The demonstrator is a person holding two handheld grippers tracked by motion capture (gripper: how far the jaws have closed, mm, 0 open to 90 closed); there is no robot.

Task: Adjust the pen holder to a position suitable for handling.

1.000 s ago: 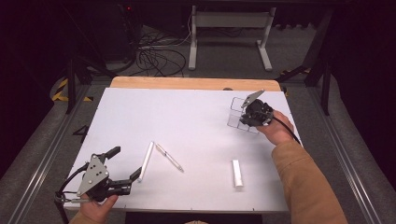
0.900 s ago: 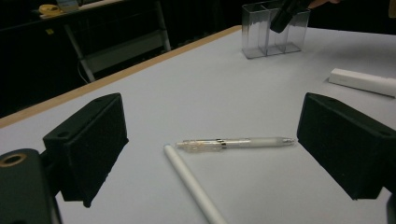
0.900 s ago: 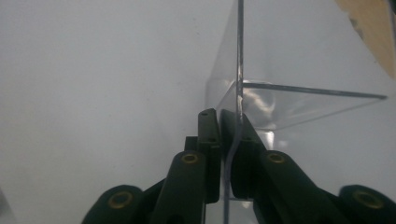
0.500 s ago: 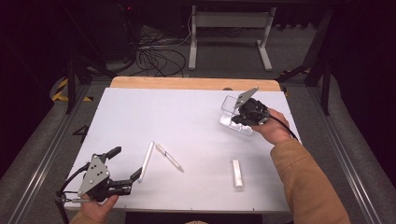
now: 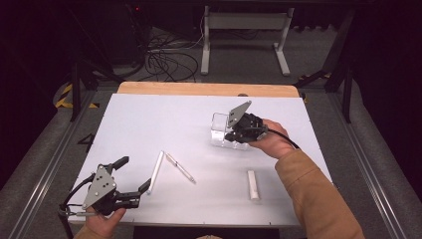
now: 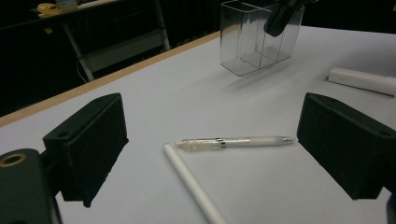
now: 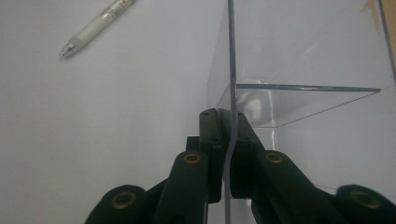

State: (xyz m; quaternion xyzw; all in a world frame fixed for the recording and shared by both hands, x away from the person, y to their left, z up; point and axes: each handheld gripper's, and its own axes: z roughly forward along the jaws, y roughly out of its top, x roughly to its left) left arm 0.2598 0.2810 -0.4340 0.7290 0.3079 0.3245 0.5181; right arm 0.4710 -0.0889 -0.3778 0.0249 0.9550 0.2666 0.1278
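Note:
A clear plastic container (image 5: 220,130) with dividers stands right of the table's middle. My right gripper (image 5: 232,136) is shut on its near wall; in the right gripper view the thin wall (image 7: 230,56) runs up from between the closed jaws (image 7: 228,116). I cannot tell whether the container's base touches the table. At the front left, my left gripper (image 5: 134,173) rests open and holds nothing. Just ahead of it lie a clear pen (image 5: 180,168) (image 6: 236,141) and a white stick (image 5: 156,172) (image 6: 194,184). The container (image 6: 254,37) shows far off in the left gripper view.
A short white tube (image 5: 254,184) (image 6: 362,80) lies at the front right, beside the person's right sleeve (image 5: 313,199). A wooden strip (image 5: 204,88) edges the white table (image 5: 149,119) at the back. Cables and stand legs sit on the dark floor beyond.
My right gripper has carried the clear container leftward from the table's right side toward the middle. The left gripper, pen, stick and tube have stayed put.

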